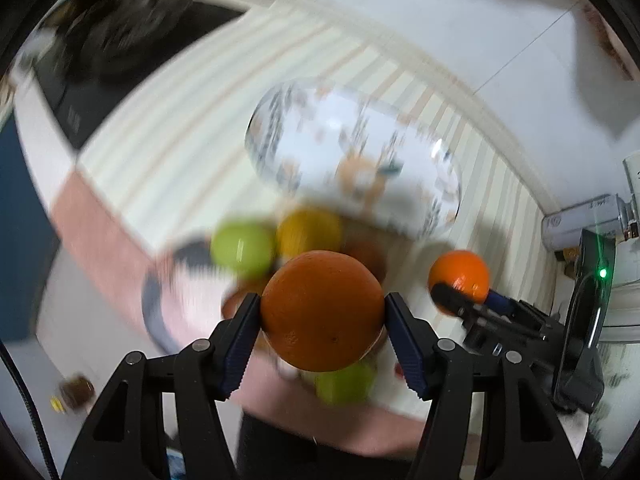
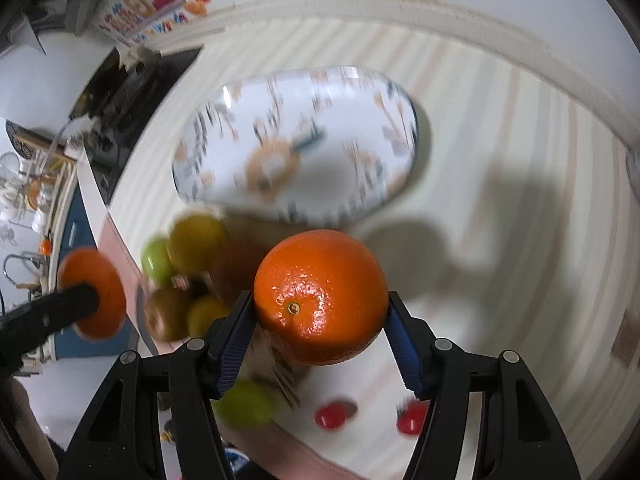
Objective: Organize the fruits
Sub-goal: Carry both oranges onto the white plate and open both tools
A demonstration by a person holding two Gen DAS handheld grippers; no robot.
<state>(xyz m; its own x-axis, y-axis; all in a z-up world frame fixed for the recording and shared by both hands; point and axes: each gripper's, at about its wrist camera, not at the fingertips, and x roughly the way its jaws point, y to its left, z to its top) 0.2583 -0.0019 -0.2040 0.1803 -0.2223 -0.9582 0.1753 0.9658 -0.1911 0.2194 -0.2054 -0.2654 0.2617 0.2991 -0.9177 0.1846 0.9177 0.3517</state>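
Note:
My left gripper is shut on an orange, held above a pile of fruit. My right gripper is shut on a second orange; that orange also shows at the right of the left wrist view. A white patterned oval plate lies on the striped counter beyond both grippers. Below them sit green apples, a yellow fruit and a brown fruit. The left-held orange shows at the left of the right wrist view.
Two small red fruits lie on the counter near the front edge. A black stove top is at the far left. A silver can stands at the right. A wall runs behind the counter.

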